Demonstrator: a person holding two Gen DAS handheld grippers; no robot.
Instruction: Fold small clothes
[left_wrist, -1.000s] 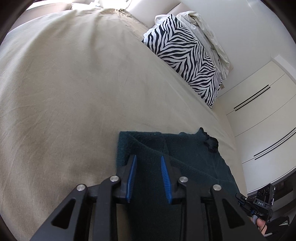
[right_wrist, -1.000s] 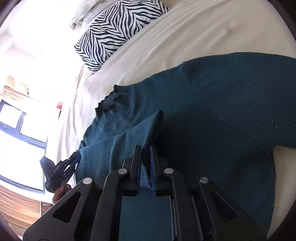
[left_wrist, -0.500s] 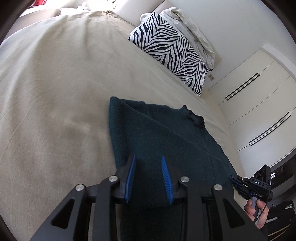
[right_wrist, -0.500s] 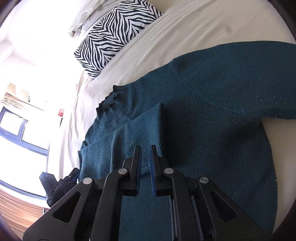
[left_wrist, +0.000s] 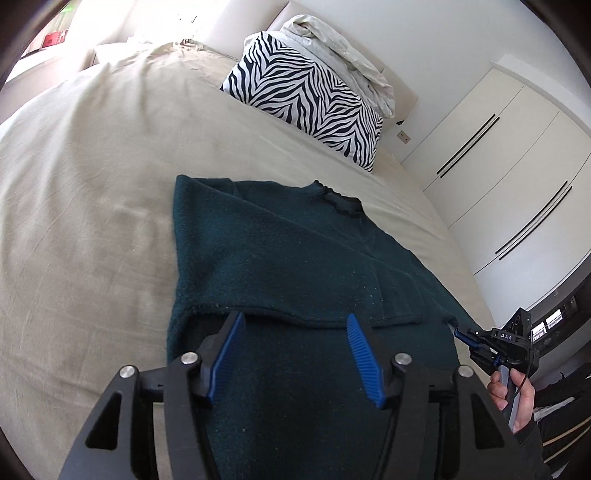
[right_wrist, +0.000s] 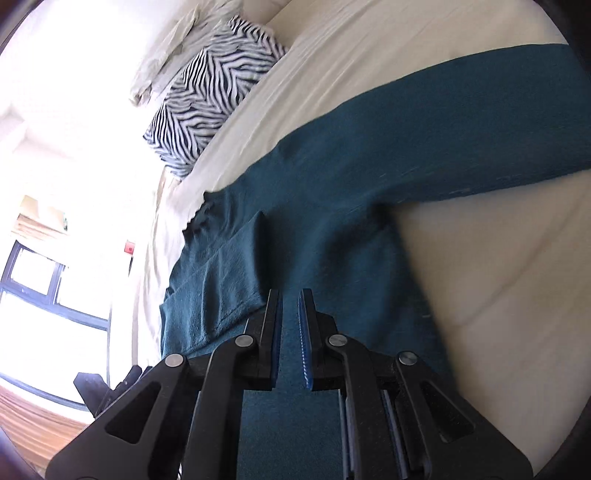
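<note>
A dark teal sweater (left_wrist: 295, 258) lies flat on the beige bed (left_wrist: 92, 184), collar toward the pillows. One side is folded over the body, and the fold's edge runs just ahead of my left gripper (left_wrist: 295, 317). That gripper's jaws are opening wide above the cloth and the pads press on nothing. My right gripper (right_wrist: 291, 295) is shut at the end of the folded part, with teal knit in the thin slit between its pads. In the left wrist view the right gripper (left_wrist: 458, 332) tips meet a small peak of the sweater's edge. The other sleeve (right_wrist: 461, 122) stretches out to the right.
A zebra-striped pillow (left_wrist: 306, 103) and a crumpled pale sheet (left_wrist: 340, 51) lie at the head of the bed. White wardrobe doors (left_wrist: 498, 166) stand beyond the bed's right side. A person's hand (left_wrist: 517, 398) holds the right gripper. A window (right_wrist: 37, 288) shows at the left.
My left gripper's jaws spread wide and let go of the fold. Both grippers drew back from the collar. The raised sleeve now lies flat on the body.
</note>
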